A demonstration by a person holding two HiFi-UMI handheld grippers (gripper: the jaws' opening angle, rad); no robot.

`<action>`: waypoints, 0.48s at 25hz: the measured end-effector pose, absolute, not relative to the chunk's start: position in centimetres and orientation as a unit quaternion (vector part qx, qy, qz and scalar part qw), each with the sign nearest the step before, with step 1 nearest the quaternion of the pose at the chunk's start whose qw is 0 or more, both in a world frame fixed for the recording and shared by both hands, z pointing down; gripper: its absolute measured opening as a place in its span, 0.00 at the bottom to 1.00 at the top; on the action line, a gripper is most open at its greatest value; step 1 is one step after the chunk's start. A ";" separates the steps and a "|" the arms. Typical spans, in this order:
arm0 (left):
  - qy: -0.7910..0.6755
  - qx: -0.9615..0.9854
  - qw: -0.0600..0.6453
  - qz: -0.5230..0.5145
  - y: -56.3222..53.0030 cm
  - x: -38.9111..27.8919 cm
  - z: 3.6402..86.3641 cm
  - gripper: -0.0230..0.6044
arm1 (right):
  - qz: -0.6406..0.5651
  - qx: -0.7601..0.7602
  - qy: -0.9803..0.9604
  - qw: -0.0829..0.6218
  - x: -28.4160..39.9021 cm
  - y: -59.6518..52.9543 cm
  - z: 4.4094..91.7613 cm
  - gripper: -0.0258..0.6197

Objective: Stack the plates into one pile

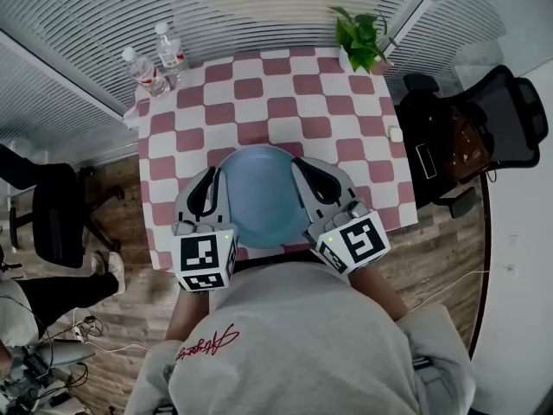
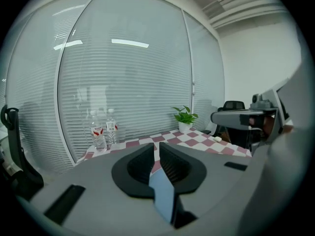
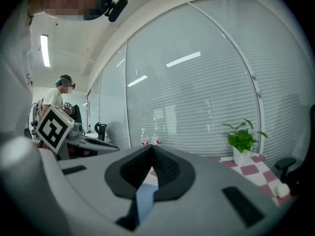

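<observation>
A light blue plate (image 1: 257, 195) hangs over the near half of the red-and-white checkered table (image 1: 285, 102), held by both grippers. My left gripper (image 1: 216, 182) is shut on the plate's left rim, and my right gripper (image 1: 304, 175) is shut on its right rim. The left gripper view has the blue rim (image 2: 162, 191) wedged between the dark pads of the left gripper (image 2: 156, 146). In the right gripper view, a strip of the plate (image 3: 144, 198) sits between the jaws of the right gripper (image 3: 151, 149). I see no other plate.
Two water bottles (image 1: 145, 72) stand at the table's far left corner and a potted plant (image 1: 361, 37) at the far right corner. A small white object (image 1: 395, 133) lies near the right edge. Black office chairs (image 1: 492, 128) flank the table, and another person (image 3: 58, 100) stands in the background.
</observation>
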State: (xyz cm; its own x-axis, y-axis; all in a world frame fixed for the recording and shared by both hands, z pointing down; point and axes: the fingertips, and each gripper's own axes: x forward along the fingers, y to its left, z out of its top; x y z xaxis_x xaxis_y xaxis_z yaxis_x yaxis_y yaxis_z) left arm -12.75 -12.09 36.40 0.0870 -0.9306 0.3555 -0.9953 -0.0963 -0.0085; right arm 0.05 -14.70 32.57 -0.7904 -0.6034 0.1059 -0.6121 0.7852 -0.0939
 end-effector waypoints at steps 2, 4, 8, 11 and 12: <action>-0.660 0.731 0.109 0.134 -12.2 -12.4 35.6 0.11 | 0.056 0.315 -0.947 0.029 -0.1 -14.6 31.8 0.06; -0.659 0.734 0.100 0.132 -12.5 -12.1 34.8 0.10 | 0.047 0.316 -0.947 0.033 -0.4 -14.8 31.1 0.06; -0.657 0.737 0.091 0.130 -13.1 -11.7 33.7 0.10 | 0.022 0.320 -0.947 0.029 -0.7 -14.9 29.5 0.06; -0.656 0.740 0.082 0.125 -13.3 -11.5 32.8 0.10 | 0.026 0.313 -0.949 0.019 -0.8 -14.9 28.4 0.06; -0.656 0.741 0.079 0.122 -13.4 -11.4 32.4 0.10 | 0.026 0.311 -0.950 0.021 -0.9 -15.0 28.3 0.06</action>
State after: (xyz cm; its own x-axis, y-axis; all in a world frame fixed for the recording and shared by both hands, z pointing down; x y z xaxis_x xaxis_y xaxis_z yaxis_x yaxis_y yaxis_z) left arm -11.39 -13.39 32.45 0.1101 -0.9522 0.2850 -0.9910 -0.1273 -0.0423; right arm -0.93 -15.01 28.33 -0.8058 -0.5895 0.0558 -0.5917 0.8053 -0.0369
